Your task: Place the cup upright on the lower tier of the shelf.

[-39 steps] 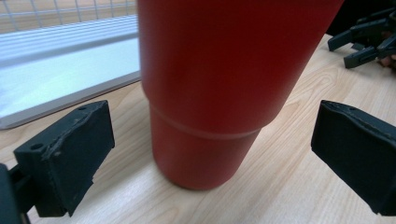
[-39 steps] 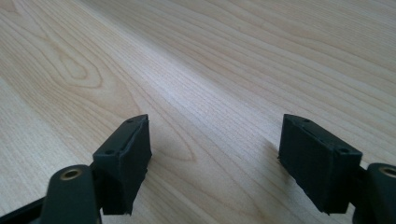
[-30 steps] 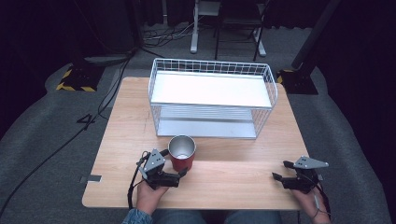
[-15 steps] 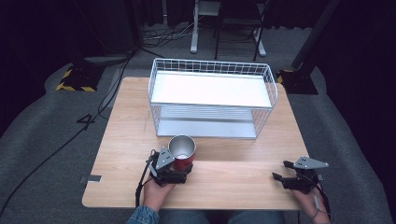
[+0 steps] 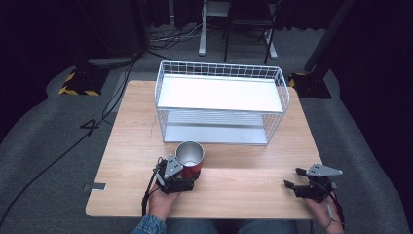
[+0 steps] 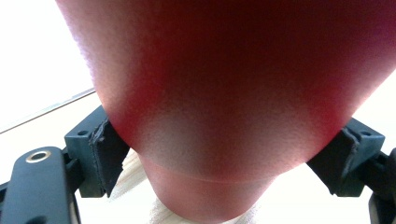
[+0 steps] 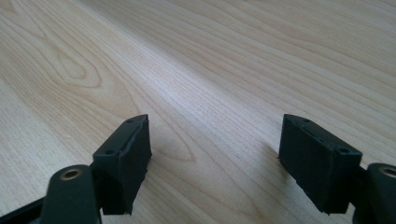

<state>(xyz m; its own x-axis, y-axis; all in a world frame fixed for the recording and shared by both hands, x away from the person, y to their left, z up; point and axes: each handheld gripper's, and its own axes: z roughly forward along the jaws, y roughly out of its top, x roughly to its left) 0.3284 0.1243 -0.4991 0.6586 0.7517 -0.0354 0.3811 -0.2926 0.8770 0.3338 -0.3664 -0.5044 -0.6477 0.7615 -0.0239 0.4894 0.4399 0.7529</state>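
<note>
One wooden table, grey carpet

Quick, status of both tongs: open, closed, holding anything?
Left tongs: closed on the red cup, which stands on the table.
Right tongs: open, holding nothing.

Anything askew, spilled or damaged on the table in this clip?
Nothing stands out. The red cup stands upright between the left claw's jaws, the wire rack sits square on the table, and the right claw rests open.
</note>
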